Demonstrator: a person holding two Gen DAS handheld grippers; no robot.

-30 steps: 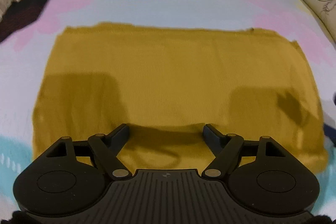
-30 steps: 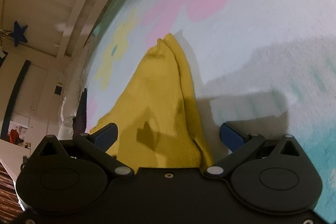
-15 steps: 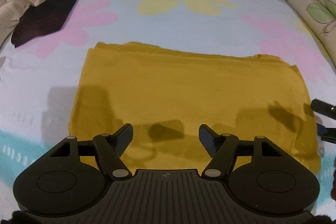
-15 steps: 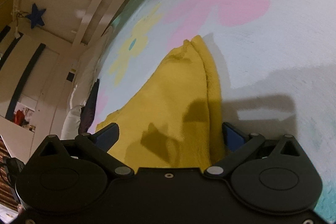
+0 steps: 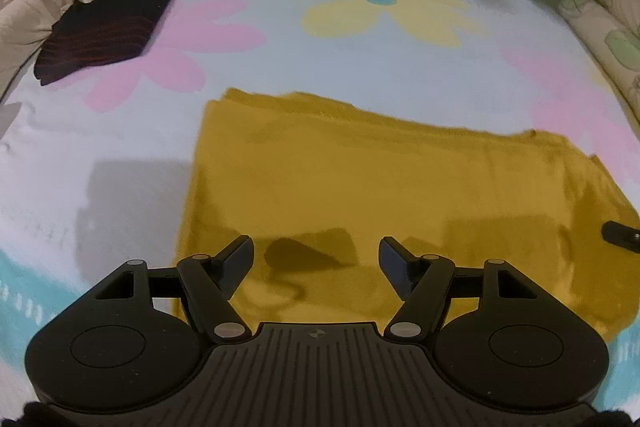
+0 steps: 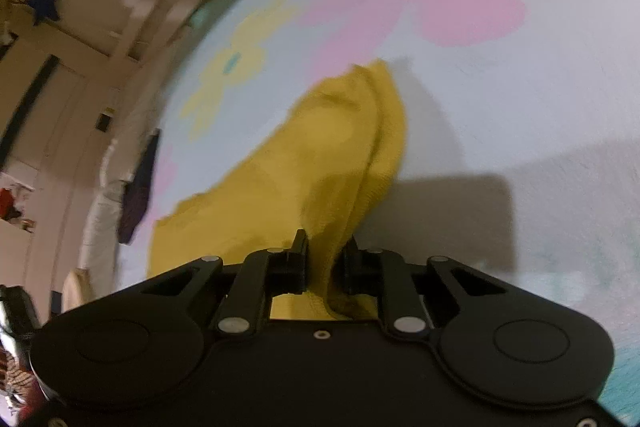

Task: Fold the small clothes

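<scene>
Across a pale flowered blanket (image 5: 360,67) lies the mustard-yellow garment (image 5: 380,187), folded flat, a dark folded cloth (image 5: 108,27) well apart at the far left; the right gripper (image 6: 324,261) has just closed, pinching the garment's edge, while the left gripper (image 5: 316,259) hangs above it, jaws parted, holding nothing

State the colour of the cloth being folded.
Mustard yellow cloth, plain, clearest in the left wrist view.

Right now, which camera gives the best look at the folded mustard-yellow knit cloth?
The left wrist view: the folded mustard-yellow knit cloth lies there nearly whole on the flowered blanket. The right wrist view shows one blurred end, pinched by the right gripper.
</scene>
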